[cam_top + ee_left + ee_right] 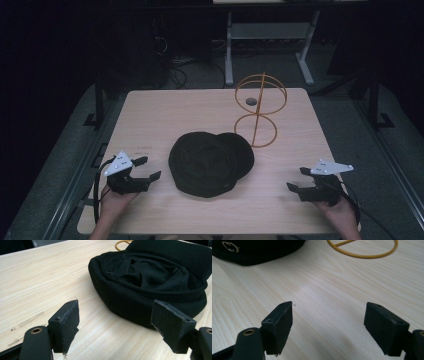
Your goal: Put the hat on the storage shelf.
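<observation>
Both grippers rest low over the table's near edge with jaws spread wide and nothing between them: the left gripper (148, 168) sits just left of the black hat (210, 162), the right gripper (298, 179) well to the hat's right, each held from below by a hand. One hat lies in the middle of the table (150, 107), turned opening-up so its crumpled dark lining shows; in the left gripper view the hat (150, 282) lies close ahead of the spread jaws, nearer the right-hand one, not touched. In the right gripper view a small round metal emblem (230, 246) of interlocked loops sits on the hat's outer band; its letters cannot be read with certainty.

Behind and to the right of the hat stands one yellow wire stand (260, 107), a ring base on the tabletop and a rounded wire cage above, with a small dark disc (251, 101) inside the cage. The stand's base ring comes close to the hat's far edge.

Faint small print on the table, left of the hat, is too small to read.
</observation>
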The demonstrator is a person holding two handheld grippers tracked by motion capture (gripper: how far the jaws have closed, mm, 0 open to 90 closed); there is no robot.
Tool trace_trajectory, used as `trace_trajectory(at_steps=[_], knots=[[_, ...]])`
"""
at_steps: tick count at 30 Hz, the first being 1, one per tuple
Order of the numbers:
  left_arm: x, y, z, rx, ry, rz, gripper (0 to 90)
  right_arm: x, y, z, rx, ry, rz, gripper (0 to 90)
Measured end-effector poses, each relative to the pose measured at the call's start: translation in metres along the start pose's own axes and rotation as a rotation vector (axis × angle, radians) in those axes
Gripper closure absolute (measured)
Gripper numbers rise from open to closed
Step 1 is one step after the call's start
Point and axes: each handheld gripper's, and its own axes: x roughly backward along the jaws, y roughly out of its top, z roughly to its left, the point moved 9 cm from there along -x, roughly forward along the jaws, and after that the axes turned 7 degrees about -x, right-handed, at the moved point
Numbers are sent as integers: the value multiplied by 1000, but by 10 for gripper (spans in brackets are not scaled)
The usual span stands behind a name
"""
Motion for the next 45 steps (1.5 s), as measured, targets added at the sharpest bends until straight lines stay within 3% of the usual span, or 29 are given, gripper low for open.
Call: trace_trajectory(at_steps=[6, 12, 24, 33, 45], knots=[[-1, -1, -1, 19, -10, 2, 223, 1, -1, 0, -10, 0, -1, 217], [0, -3, -2, 6, -18, 10, 223, 0, 4, 3, -3, -11, -4, 206], [2, -6, 5, 7, 11, 15, 221, -9, 14, 24, -15, 53, -4, 157], [4, -8, 7, 8, 26, 21, 219, -9, 25, 44, 21, 91, -1, 141], [1, -7, 8, 20, 20, 16, 218, -23, 63, 92, 141, 176, 1, 147]])
